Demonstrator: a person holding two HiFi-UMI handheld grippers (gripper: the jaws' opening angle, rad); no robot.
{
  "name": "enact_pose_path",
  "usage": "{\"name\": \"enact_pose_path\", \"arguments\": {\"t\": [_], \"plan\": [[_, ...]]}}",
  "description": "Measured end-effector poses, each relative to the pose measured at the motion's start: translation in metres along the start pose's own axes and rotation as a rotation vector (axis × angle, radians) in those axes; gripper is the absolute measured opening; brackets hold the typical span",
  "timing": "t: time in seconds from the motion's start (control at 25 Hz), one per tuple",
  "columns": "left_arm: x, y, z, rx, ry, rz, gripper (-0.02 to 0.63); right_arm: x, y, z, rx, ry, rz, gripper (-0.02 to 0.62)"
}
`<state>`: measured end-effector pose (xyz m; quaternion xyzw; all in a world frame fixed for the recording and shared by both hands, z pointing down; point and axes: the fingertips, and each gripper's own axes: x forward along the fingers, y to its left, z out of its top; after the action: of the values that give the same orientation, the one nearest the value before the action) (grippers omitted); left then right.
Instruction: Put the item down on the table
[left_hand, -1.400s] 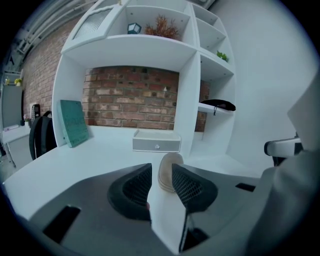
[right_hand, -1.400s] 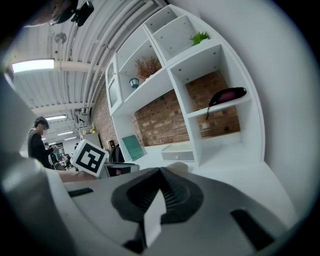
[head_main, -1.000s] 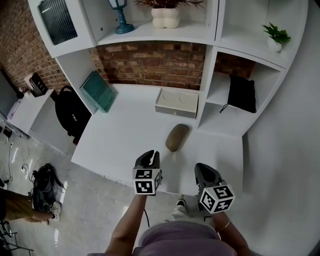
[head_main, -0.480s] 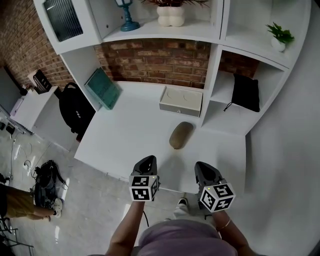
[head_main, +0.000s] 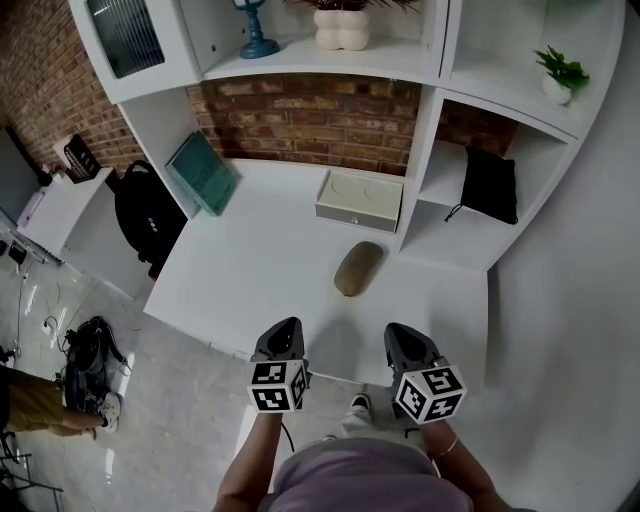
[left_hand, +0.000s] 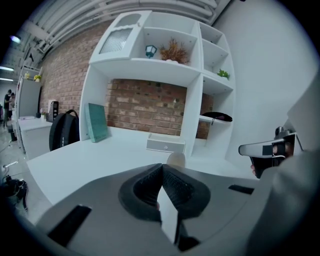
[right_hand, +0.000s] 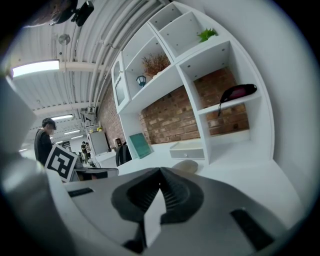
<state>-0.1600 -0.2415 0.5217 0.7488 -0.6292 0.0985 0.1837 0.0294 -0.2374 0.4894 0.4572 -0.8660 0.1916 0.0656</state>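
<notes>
Item rests on table ahead, btwn L gripper and R gripper, long axis pointing away; R slightly nearer. Both pinched together, empty.

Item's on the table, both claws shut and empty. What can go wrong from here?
1. The tan oval item lies loose on the table, ahead of the left claw and right claw. A forward swing might knock it toward the white drawer box.
2. Both claws hover near the table's front edge, so lowering them carelessly might clip it.
</notes>
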Motion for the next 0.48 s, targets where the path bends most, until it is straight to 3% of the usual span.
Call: {"name": "enact_pose_path", "arguments": {"t": [0.48], "plan": [[-0.014,0.005,-0.002,-0.039,-0.016,0.038,0.000,-0.001,-0.003,0.001,-0.039,0.003,0.001,0.001]]}}
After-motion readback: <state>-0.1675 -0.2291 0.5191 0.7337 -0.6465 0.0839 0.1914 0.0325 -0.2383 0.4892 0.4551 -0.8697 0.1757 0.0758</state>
